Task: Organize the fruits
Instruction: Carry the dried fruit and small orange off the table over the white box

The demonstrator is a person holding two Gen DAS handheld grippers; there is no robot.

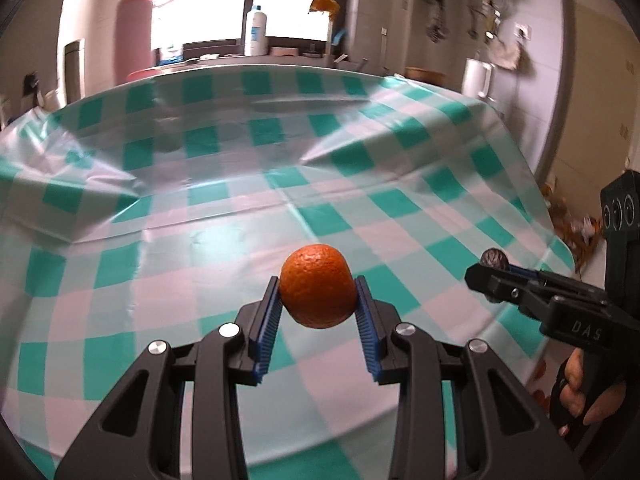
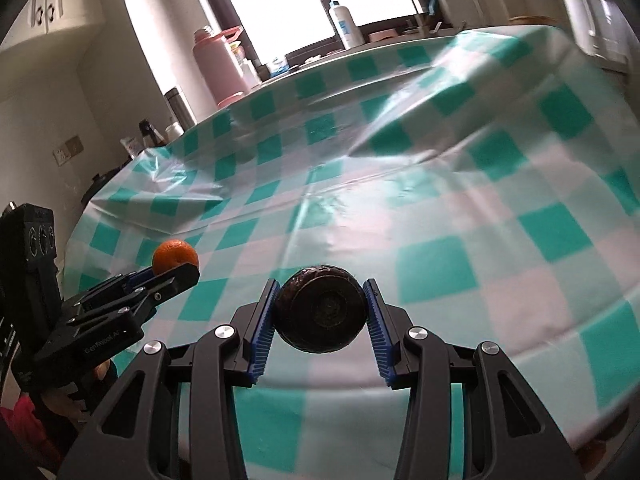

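Observation:
My left gripper is shut on an orange and holds it above the green-and-white checked tablecloth. My right gripper is shut on a dark brown round fruit, also held above the cloth. In the left wrist view the right gripper shows at the right edge with the dark fruit between its fingers. In the right wrist view the left gripper shows at the left with the orange.
A pink thermos, a white bottle and small items stand along the window sill behind the table. A white jug stands at the far right. The cloth has raised folds in the middle and left.

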